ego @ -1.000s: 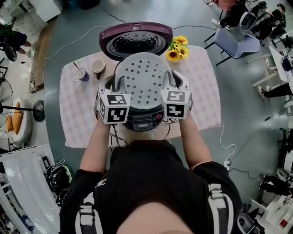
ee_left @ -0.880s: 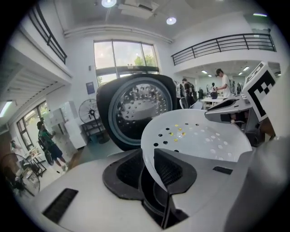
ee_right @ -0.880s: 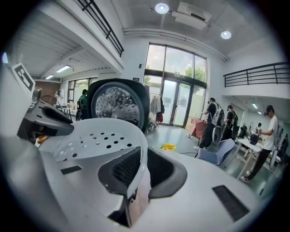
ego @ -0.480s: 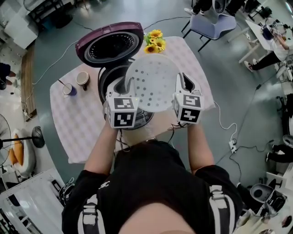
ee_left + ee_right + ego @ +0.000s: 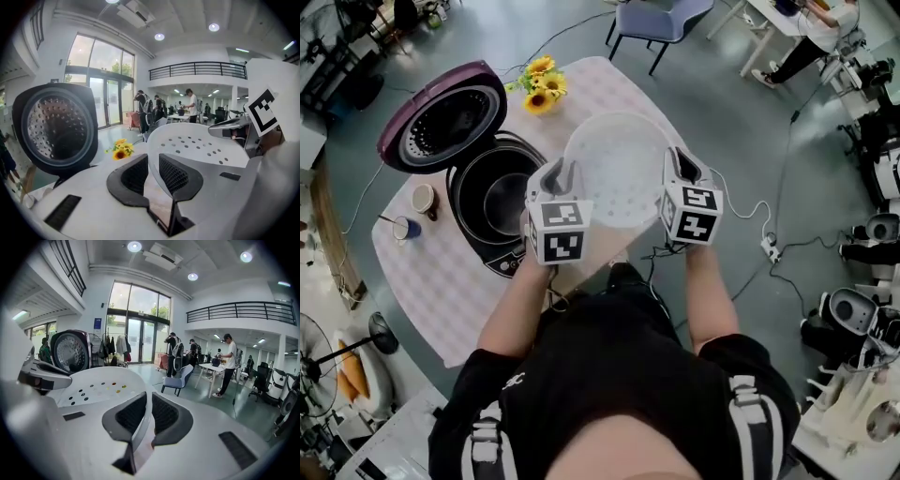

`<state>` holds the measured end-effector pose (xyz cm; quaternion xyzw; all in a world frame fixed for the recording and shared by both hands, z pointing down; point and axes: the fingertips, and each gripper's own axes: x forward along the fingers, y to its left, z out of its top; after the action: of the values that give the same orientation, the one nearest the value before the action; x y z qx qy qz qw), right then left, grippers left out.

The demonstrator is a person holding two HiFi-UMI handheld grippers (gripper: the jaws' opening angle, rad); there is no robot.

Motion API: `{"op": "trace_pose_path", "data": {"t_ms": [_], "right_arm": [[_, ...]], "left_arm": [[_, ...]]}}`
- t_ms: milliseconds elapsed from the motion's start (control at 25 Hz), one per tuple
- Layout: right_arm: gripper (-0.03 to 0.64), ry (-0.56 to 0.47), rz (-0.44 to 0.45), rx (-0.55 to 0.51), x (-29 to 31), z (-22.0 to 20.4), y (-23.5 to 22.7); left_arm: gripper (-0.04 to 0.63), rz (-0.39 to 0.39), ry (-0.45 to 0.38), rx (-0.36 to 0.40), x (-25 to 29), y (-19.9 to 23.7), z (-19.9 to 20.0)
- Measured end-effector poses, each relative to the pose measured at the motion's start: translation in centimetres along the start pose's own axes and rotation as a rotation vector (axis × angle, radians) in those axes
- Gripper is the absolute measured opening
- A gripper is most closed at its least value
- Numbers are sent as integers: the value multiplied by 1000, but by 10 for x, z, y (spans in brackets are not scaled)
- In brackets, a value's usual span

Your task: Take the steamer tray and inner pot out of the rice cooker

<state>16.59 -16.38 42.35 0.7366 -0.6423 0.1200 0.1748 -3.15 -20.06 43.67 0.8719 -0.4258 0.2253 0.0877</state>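
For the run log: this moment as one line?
steamer tray: out, beside rice cooker | left gripper: clamps rim | right gripper: clamps rim | inner pot: in cooker

My jaws' black pads (image 5: 172, 176) look ribbed, matt rubber. The steamer tray (image 5: 614, 178) is smooth, matt white plastic. The rice cooker (image 5: 484, 255) lid (image 5: 397, 141) is glossy purple, above soft checked cloth (image 5: 431, 281).

I now hold the steamer tray (image 5: 614, 178) between my left gripper (image 5: 560, 175) and my right gripper (image 5: 680, 167), off to the right of the rice cooker (image 5: 514, 264). A second ago it sat right over it. The inner pot (image 5: 499, 199) now shows uncovered.
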Motion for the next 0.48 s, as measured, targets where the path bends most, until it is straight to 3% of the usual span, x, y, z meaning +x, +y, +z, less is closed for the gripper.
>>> {"op": "trace_pose_path", "data": {"t_ms": [200, 480], "right_arm": [[38, 13, 37, 16, 24, -15, -51], [38, 30, 183, -25, 106, -19, -82]], "left_arm": [[64, -23, -10, -77, 40, -36, 15], [54, 77, 57, -226, 115, -37, 7]]}}
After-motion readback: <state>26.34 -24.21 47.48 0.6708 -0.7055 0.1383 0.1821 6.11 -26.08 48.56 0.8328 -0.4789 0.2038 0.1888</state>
